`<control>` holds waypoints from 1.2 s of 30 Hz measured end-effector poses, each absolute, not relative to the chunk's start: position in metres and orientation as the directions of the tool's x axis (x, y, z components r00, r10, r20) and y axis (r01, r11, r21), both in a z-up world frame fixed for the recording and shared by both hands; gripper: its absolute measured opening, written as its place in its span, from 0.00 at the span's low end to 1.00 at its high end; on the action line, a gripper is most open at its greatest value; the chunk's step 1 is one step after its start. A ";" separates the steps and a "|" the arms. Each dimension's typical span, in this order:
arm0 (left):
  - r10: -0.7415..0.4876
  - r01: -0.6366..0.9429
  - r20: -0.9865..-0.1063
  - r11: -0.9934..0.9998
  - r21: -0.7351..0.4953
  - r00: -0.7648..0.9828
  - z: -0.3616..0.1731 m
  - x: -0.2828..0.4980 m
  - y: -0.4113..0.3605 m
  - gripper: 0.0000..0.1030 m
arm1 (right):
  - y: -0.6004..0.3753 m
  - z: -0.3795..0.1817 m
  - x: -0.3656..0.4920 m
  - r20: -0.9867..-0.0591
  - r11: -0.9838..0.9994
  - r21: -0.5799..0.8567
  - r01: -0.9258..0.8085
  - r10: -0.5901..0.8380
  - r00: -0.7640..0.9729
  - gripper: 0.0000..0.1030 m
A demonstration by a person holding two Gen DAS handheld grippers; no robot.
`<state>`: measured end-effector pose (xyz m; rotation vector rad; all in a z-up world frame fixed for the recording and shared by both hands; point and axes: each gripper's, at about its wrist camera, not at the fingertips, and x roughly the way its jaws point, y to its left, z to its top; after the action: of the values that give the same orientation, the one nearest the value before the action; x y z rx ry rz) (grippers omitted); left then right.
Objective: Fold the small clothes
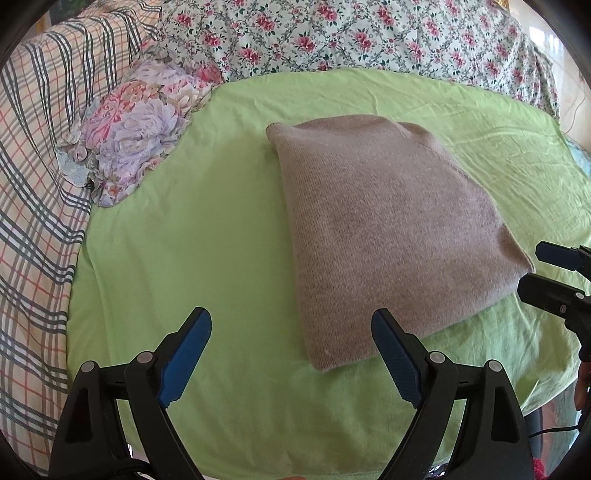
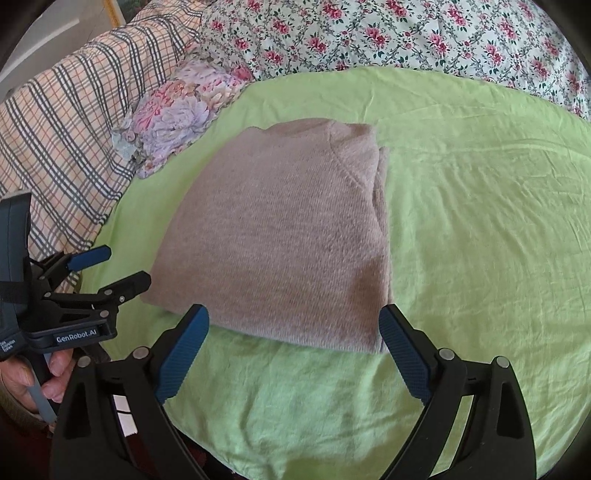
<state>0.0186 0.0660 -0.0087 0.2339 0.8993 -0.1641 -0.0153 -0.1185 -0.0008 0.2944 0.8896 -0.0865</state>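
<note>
A beige knitted sweater [image 1: 388,229] lies folded into a flat rectangle on the light green sheet [image 1: 203,240]; it also shows in the right wrist view [image 2: 280,236]. My left gripper [image 1: 291,321] is open and empty, held above the sheet just short of the sweater's near left corner. It also shows at the left of the right wrist view [image 2: 127,266]. My right gripper [image 2: 293,317] is open and empty, its jaws spread over the sweater's near edge without touching it. It also shows at the right edge of the left wrist view [image 1: 532,267].
A floral pillow [image 1: 136,125] lies at the sheet's far left, also in the right wrist view [image 2: 177,110]. A plaid blanket [image 1: 33,184] covers the left side. A floral cover [image 1: 369,33] runs along the back. The green sheet [image 2: 480,221] stretches to the right.
</note>
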 end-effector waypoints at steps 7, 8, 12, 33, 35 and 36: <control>-0.054 0.223 -0.787 0.969 0.108 0.615 -0.005 0.029 0.070 0.88 | -0.126 0.001 -0.007 -0.775 0.953 0.219 0.209 0.040 0.631 0.91; -0.059 0.219 -0.784 0.971 0.100 0.618 -0.003 0.031 0.072 0.88 | -0.129 0.002 -0.006 -0.775 0.951 0.220 0.216 0.035 0.631 0.91; -0.059 0.202 -0.778 0.975 0.088 0.625 0.000 0.039 0.076 0.89 | -0.141 0.003 -0.001 -0.771 0.939 0.237 0.249 0.026 0.636 0.91; -0.056 0.235 -0.788 0.965 0.114 0.613 -0.004 0.050 0.056 0.91 | -0.127 -0.003 0.011 -0.788 0.955 0.232 0.185 0.073 0.611 0.91; -0.061 0.238 -0.788 0.965 0.111 0.613 -0.004 0.049 0.056 0.91 | -0.124 -0.003 0.011 -0.790 0.958 0.227 0.176 0.075 0.609 0.91; -0.062 0.241 -0.788 0.964 0.111 0.613 -0.003 0.049 0.057 0.91 | -0.123 -0.003 0.011 -0.791 0.959 0.223 0.172 0.075 0.607 0.91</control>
<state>0.0492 0.0568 -0.0031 0.2144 0.8958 -0.1764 0.0109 -0.1228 -0.0032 0.2906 0.9205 -0.0574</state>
